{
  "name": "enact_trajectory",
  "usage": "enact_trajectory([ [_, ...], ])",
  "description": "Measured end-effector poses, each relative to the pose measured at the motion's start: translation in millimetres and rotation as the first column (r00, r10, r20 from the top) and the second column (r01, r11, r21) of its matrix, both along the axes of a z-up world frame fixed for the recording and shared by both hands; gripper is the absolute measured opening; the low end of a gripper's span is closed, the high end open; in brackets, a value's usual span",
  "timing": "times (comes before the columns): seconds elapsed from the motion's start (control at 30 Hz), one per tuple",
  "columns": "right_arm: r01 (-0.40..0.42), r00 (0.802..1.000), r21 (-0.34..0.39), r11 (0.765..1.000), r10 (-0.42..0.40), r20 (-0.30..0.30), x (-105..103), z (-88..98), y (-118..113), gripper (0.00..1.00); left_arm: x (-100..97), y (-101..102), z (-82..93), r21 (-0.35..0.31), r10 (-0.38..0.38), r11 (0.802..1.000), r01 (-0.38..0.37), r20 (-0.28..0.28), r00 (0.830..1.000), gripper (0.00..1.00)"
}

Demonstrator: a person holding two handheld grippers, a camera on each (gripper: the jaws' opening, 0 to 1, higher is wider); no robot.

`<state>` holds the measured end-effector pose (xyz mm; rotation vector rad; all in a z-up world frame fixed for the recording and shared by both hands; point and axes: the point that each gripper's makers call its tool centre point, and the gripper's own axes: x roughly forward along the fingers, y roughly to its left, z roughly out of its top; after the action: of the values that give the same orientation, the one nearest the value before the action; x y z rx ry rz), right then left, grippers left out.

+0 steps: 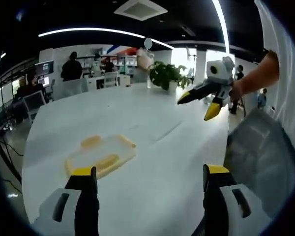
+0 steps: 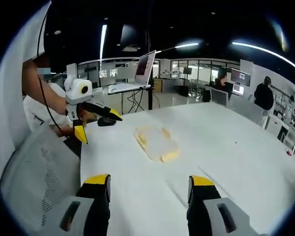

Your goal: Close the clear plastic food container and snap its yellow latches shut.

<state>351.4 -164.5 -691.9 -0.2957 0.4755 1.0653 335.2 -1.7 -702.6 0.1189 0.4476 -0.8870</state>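
Container (image 1: 101, 155) with yellow latches (image 1: 91, 142) lies flat on white table (image 1: 167, 162). Left gripper (image 1: 151, 177) and right gripper (image 2: 148, 184), both above the container, jaws apart, holding nothing.

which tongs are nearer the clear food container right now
Left, though not by much. The left tongs hang open just short of the container. The right tongs, also open, sit farther back across bare table.

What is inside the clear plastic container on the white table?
Nothing can be made out inside the container: the white table shows through its clear top in both views. Its yellow latches hide the rim, and the picture is too blurred to exclude something small.
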Motion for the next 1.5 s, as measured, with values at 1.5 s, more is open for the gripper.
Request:
enact_trajectory([
  [1.5, -0.088, 0.996, -0.040, 0.995, 0.087, -0.025, 54.1, -11.3, 41.6, 0.61, 36.7, 33.6, -13.0, 0.088, -0.084, 0.993, 0.084, 0.001, 0.996, 0.83],
])
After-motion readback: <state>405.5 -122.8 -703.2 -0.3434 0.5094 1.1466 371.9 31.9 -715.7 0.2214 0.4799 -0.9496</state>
